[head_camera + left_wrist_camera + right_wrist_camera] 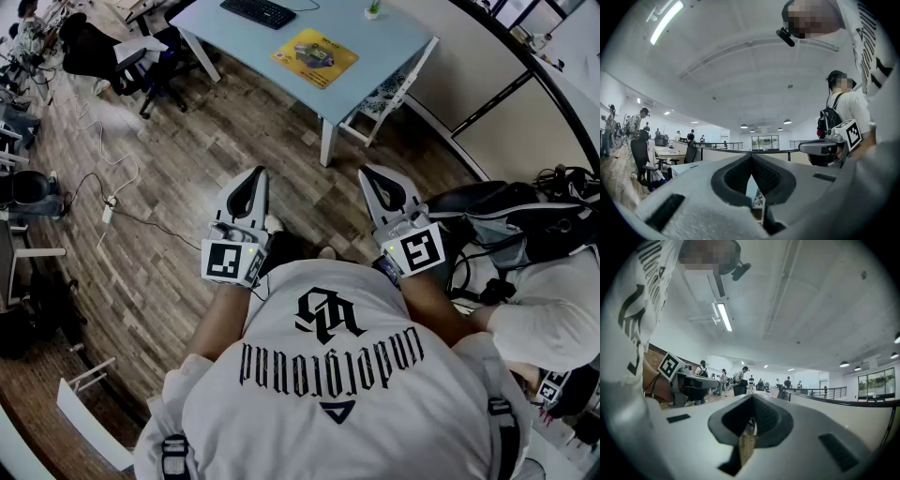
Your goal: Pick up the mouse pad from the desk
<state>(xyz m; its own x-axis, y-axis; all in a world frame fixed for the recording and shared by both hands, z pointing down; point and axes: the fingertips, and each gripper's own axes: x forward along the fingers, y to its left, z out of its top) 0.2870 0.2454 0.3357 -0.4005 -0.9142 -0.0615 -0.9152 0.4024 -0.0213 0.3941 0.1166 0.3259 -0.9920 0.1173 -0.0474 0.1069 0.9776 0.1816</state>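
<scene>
The yellow mouse pad (314, 58) lies flat on the light blue desk (234, 42) at the top of the head view, with a dark mouse (318, 56) on it. I hold both grippers level in front of my body, over the wood floor and well short of the desk. My left gripper (256, 176) is shut with nothing in it; in its own view the jaws meet at a point (751, 157). My right gripper (371, 174) is also shut and holds nothing, and its tips touch (752, 399). Neither gripper view shows the pad.
A black keyboard (259, 11) and a small plant (373, 8) sit on the desk. A white chair (389, 92) stands at its right end and a black office chair (120, 58) at its left. A cable (105, 192) runs over the floor. A backpack (523, 221) and another person (553, 323) are at the right.
</scene>
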